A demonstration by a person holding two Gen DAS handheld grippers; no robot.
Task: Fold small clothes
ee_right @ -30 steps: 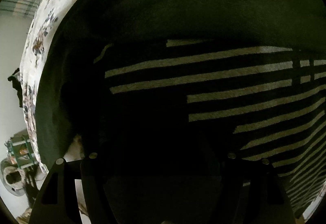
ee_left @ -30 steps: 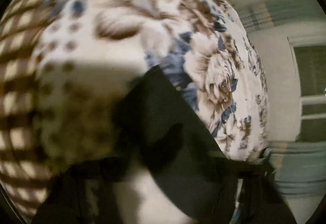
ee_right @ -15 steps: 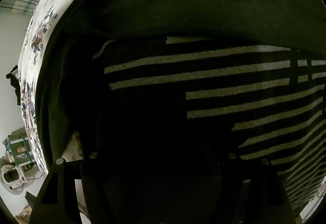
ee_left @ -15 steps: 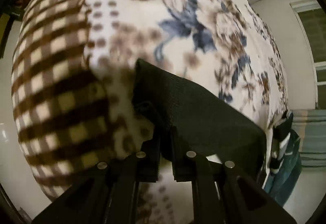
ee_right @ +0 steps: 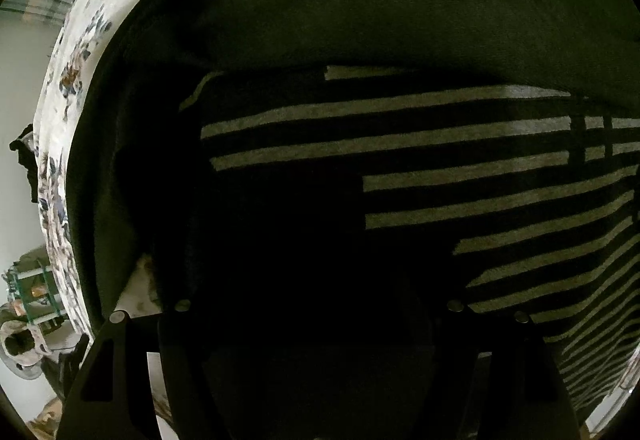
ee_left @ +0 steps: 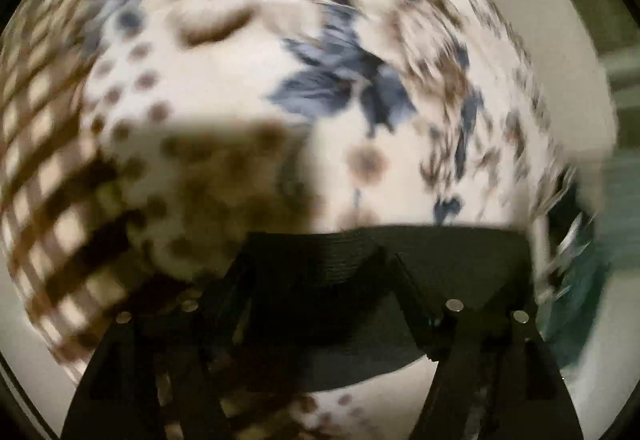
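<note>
Left gripper (ee_left: 320,304) first: half a second ago its jaws were pinched together on the corner of the black fabric (ee_left: 348,260); now they stand wide apart, and the fabric lies as a flat band across the gap between them, seemingly resting on the bed rather than clamped. I read that as a release — the left side of the fold has just been laid down. This view is smeared with motion, so I won't swear the cloth is fully free of the fingers.

On the right wrist view, the striped dark garment (ee_right: 400,159) fills nearly everything, spread on the floral bedspread (ee_right: 68,87) with a plain dark layer folded over its upper part. The right gripper (ee_right: 320,352) sits low over it, in deep shadow; its two fingers look spread, but whether cloth is caught between them I cannot tell. Nothing here has shifted over the last second.

Beyond the bed edge — a pale wall (ee_right: 24,79), a small green shelf unit (ee_right: 32,288), and on the left view a checked border (ee_left: 52,179) of the bedspread.
</note>
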